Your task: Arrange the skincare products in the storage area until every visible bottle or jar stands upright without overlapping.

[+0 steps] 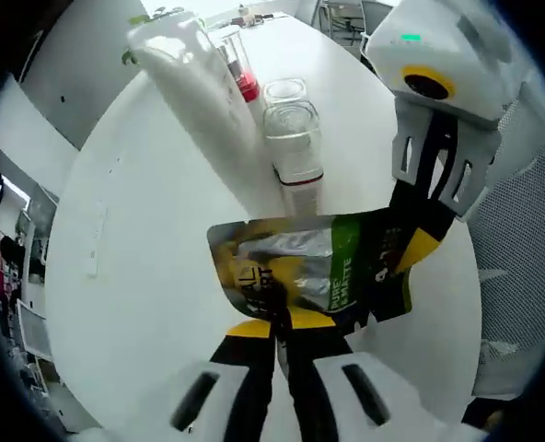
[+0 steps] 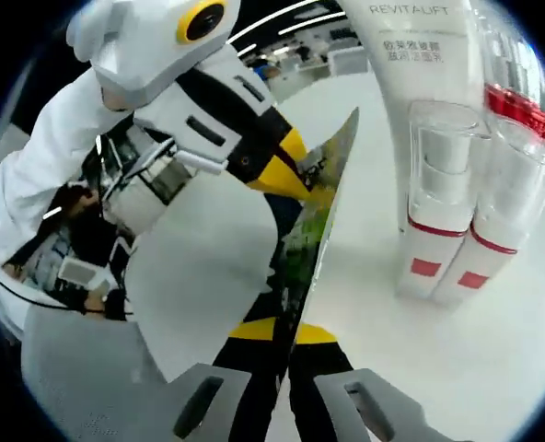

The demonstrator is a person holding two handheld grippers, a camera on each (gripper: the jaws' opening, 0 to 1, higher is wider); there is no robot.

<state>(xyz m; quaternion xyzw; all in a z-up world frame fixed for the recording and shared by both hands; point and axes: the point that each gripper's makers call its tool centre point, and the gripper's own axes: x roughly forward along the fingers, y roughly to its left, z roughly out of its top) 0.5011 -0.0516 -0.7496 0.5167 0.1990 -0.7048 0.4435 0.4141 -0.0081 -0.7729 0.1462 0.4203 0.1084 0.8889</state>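
- The tall white tube [image 2: 420, 83] carries the word "REVITALIFT" in grey capitals, with two lines of Chinese characters under it that are too small to read.
- A flat foil pouch [image 1: 318, 267], yellow and green with a silver panel, bears printing that is only partly legible; one vertical line may read "PURE", the rest is blurred.
- The left gripper [image 1: 282, 336] has its fingers closed tight on the pouch's lower edge, yellow tips pressed together on the foil.
- The right gripper [image 2: 289, 345] is likewise clamped on the pouch, seen edge-on [image 2: 314, 221] in the right gripper view; its fingers meet at the pouch's bottom edge. In the left gripper view it grips the pouch's right side [image 1: 418, 241].
- The pouch is held off the white table [image 1: 144, 267], between the two grippers, just in front of the bottles.
- Two clear-capped pump bottles [image 2: 438, 230] with red bands and red squares stand upright side by side, touching, right beside the tube.
- In the left gripper view the tube [image 1: 194, 87] leans across the frame next to a red-capped bottle [image 1: 247, 85].
- The table has broad bare surface to the left of the products; its rounded edge lies well away from them.
- A mesh chair [image 1: 521, 249] stands past the table's edge.
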